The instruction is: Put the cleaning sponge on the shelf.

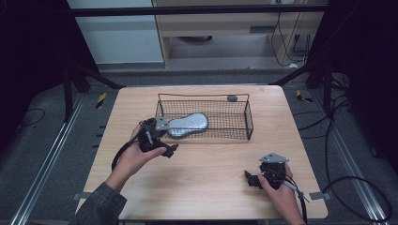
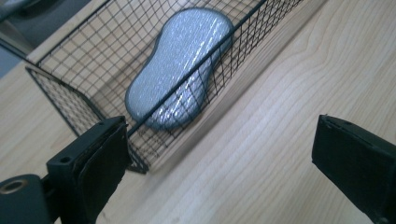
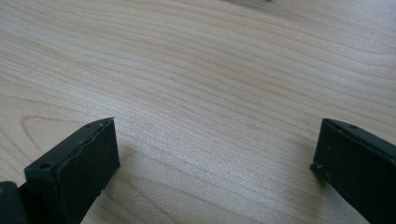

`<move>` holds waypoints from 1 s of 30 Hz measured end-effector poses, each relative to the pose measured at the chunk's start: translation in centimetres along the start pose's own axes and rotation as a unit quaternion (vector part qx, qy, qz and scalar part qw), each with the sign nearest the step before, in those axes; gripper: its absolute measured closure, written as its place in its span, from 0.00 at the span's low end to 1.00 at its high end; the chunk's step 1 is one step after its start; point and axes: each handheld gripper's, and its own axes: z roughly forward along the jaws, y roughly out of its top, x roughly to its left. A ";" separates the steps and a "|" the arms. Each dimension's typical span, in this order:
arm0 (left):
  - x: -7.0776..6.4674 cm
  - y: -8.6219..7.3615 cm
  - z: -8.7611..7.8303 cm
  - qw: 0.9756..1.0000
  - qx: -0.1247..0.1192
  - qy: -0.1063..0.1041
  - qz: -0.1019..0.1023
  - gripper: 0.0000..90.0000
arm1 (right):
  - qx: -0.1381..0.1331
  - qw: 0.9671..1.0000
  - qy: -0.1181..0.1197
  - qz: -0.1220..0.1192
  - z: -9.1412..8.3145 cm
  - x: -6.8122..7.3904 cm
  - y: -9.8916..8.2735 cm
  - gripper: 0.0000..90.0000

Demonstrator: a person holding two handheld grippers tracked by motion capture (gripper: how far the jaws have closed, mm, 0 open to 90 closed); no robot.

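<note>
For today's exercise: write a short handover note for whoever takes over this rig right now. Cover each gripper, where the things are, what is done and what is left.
Left gripper: open, empty, just outside the near left corner of the basket.
Right gripper: open, empty, low over the table at the near right.
Sponge: lies flat in the basket's left half, touched by neither gripper.
A small dark thing sits by the basket's far rim; I cannot tell what it is.
Done: sponge looks placed in the basket.
Left: probably just draw the left gripper clear.

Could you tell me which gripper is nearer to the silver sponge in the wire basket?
Left. The left gripper sits just outside the basket's corner beside the sponge; the right gripper rests far off near the table's front edge.
</note>
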 end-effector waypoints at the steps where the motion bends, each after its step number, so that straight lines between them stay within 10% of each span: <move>1: 0.1 -0.5 -0.1 1.000 0.000 0.000 -0.007 0.04 | 0.000 1.000 -0.001 0.000 0.0 0.0 0.0 0.00; 12: 1.8 -6.0 -0.7 0.997 0.008 0.008 -0.073 0.05 | 0.000 1.000 0.001 -0.002 0.0 0.0 0.0 0.00; 30: 6.9 -12.5 0.6 0.983 0.034 0.049 -0.172 0.05 | 0.000 1.000 0.001 -0.001 0.0 0.0 0.0 0.00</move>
